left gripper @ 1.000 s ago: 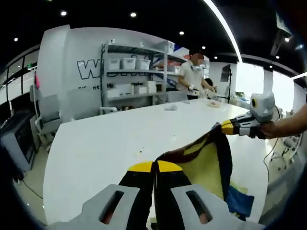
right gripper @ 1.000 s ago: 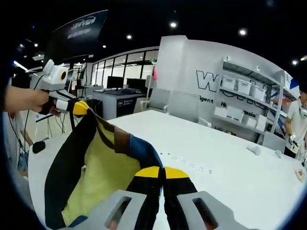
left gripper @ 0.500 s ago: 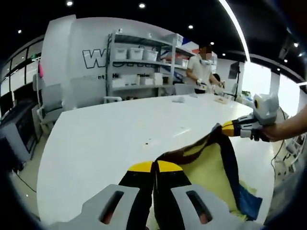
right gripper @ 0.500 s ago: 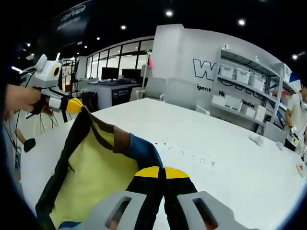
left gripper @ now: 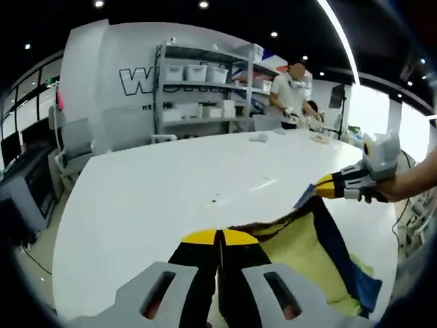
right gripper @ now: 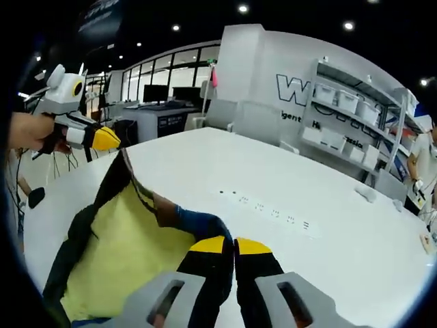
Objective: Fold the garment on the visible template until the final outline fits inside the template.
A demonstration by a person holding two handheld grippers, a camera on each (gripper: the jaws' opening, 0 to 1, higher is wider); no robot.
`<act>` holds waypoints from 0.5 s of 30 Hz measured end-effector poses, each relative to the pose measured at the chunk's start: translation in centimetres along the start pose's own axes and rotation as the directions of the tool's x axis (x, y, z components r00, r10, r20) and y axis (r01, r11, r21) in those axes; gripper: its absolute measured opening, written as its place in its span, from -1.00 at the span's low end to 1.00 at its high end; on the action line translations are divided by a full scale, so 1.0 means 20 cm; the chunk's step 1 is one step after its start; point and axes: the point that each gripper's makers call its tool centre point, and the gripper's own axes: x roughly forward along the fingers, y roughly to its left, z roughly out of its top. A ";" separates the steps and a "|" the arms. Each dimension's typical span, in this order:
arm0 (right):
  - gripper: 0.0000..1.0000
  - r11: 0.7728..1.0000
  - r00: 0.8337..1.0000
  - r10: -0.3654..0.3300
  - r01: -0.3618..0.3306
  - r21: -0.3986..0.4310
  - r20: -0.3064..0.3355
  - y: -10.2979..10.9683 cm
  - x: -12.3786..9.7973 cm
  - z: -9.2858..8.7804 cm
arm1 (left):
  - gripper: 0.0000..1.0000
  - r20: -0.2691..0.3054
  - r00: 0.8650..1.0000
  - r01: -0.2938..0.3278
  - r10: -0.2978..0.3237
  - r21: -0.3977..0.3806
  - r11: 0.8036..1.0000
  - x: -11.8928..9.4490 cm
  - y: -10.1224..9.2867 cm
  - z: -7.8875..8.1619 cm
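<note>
The garment is pale yellow across its main panel, edged with black bands, with a brown patch and a blue patch near the top. In the left gripper view the garment shows the same yellow, with a dark navy strip and blue at one corner. The left gripper and the right gripper have black jaws tipped in yellow, on grey bodies. The table is plain white. The wall is pale grey with dark lettering.
</note>
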 end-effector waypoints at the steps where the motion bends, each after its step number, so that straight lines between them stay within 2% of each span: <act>1: -1.00 1.000 1.000 0.004 -0.004 0.002 0.004 0.00 -0.01 0.00 | -0.95 0.006 1.000 0.004 -0.004 0.007 1.000 -0.01 0.00 0.01; 7: -1.00 1.000 1.000 0.006 -0.006 -0.013 0.005 0.01 -0.05 -0.01 | -0.93 0.011 1.000 0.011 -0.012 0.023 1.000 -0.04 -0.02 0.01; 15: -0.98 0.999 1.000 0.026 -0.025 -0.020 0.010 0.06 -0.13 -0.04 | -0.86 -0.016 0.999 0.034 -0.033 0.029 0.999 -0.09 -0.07 -0.09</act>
